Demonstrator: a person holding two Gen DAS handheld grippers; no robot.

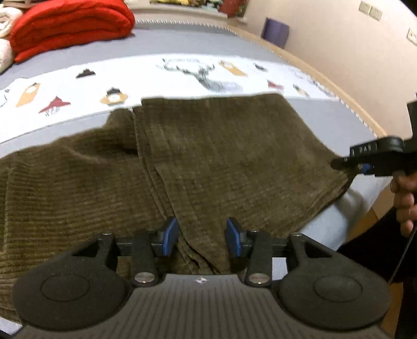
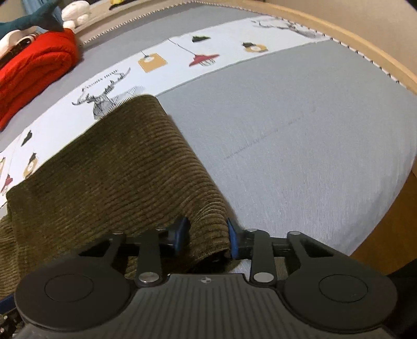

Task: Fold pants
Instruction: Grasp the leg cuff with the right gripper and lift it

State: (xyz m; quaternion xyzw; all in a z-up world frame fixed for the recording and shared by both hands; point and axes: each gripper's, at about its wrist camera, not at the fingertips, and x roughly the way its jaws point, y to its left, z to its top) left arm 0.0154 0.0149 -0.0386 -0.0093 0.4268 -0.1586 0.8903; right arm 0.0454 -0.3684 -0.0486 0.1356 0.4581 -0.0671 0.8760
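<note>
The bed (image 1: 325, 122) fills most of both views, w/ a grey cover and a white printed band (image 1: 146, 78) running across it, showing a sketched deer, lamps and small house shapes; a stitched trim edges the cover, and a light wood frame (image 2: 365, 44) curves round the far side. Behind that, a plain cream wall (image 1: 338, 34) w/ switch plates near the top right of the left wrist view, and a purple panel (image 1: 275, 31) low against it. At the head end lies a folded red blanket (image 1: 70, 23), thick and rolled over, w/ cream bedding beside it and some soft toys behind, too blurred to name. The pants (image 1: 208, 156), olive-brown corduroy, lie spread on the grey cover near the front edge of the bed, their far edge reaching onto the printed band; one layer is folded over another, w/ a seam line running toward the left gripper. The left gripper (image 1: 202, 237) sits low over the near edge of the fabric, its blue fingers (image 1: 169, 234) partway apart w/ a ridge of cloth between them, not pressed by the pads. The right gripper (image 2: 207, 238) has its fingers (image 2: 233, 241) closed narrow on the folded right corner of the pants, cloth bunched between the pads; in the left wrist view the same gripper shows at the pants' right corner, w/ a hand (image 1: 405, 198) behind it.
</note>
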